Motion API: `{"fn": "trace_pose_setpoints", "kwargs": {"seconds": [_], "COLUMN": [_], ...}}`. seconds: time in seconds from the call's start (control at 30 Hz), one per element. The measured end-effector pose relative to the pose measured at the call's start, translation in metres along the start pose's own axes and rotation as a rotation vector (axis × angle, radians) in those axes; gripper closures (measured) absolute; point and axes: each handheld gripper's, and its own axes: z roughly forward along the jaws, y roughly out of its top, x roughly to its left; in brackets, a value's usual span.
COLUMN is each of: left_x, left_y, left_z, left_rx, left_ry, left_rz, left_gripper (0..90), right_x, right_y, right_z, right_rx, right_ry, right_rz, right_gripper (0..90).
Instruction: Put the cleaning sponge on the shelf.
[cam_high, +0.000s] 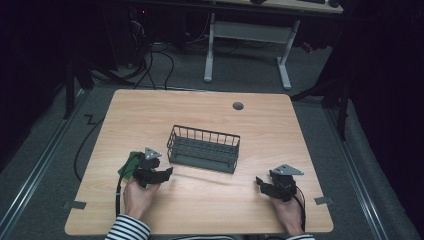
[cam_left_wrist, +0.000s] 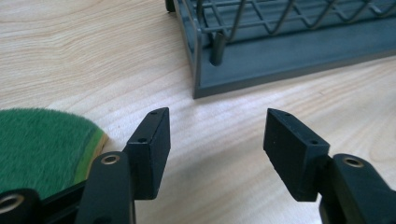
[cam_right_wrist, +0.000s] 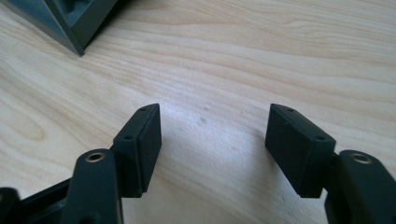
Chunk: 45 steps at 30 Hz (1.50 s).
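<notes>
Hovering low over the wooden table (cam_high: 210, 200), both grippers sit with their jaws parted and nothing between them; the left gripper (cam_high: 162, 175) is at the near left, held in the person's left hand (cam_high: 136, 196), a striped sleeve (cam_high: 127, 229) showing at the bottom edge of the high view; its fingers (cam_left_wrist: 152, 149) stand well apart, bare tabletop in the gap, the pads pressing on nothing. Just beside that gripper, on its outer side, lies a green fuzzy pad (cam_left_wrist: 42, 149) with a yellowish edge, flat on the table; the left jaw sits right next to its rim, though whether the two touch I cannot tell. In the high view the same green piece peeks out beside the gripper body (cam_high: 129, 164).

Over to the right gripper (cam_high: 260, 182), near the front right of the table, gripped by the right hand (cam_high: 290, 212); its fingers (cam_right_wrist: 140, 144) are spread wide too, only pale wood grain between them.

Between the two grippers and a little farther back stands the dark grey wire basket (cam_high: 204, 148), upright, roughly mid-table; its near corner looms just ahead of the left gripper's jaws (cam_left_wrist: 205, 70), apart from them; a corner of its base shows at the top left of the right gripper view (cam_right_wrist: 74, 23), well clear of those jaws.
</notes>
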Motion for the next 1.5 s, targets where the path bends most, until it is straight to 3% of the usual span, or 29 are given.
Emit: {"fn": "trace_pose_setpoints", "kwargs": {"seconds": [0.13, 0.33, 0.57, 0.9, 1.5], "left_x": [0.002, 0.017, 0.041, 0.071, 0.083], "left_y": [-0.003, -0.004, -0.003, 0.003, 0.020], "left_z": [-0.014, -0.037, -0.052, -0.040, -0.015], "left_rx": [-0.008, -0.032, 0.004, 0.104, 0.265], "left_ry": [-0.007, 0.027, 0.072, 0.109, 0.099], "left_rz": [0.002, -0.019, -0.067, -0.096, -0.073], "left_gripper": [40.0, 38.0, 33.4, 27.3, 20.4], "right_x": [-0.003, -0.001, -0.001, -0.001, -0.002], "right_y": [-0.003, -0.002, -0.002, -0.002, -0.002], "right_z": [-0.003, -0.001, -0.001, -0.001, -0.001], "right_rx": [-0.001, 0.002, 0.002, 0.003, 0.002], "right_ry": [0.012, 0.000, 0.001, 0.002, 0.003], "right_rz": [0.002, -0.009, -0.009, -0.006, -0.006], "right_gripper": [34.7, 33.9, 33.8, 33.7, 33.7]}}
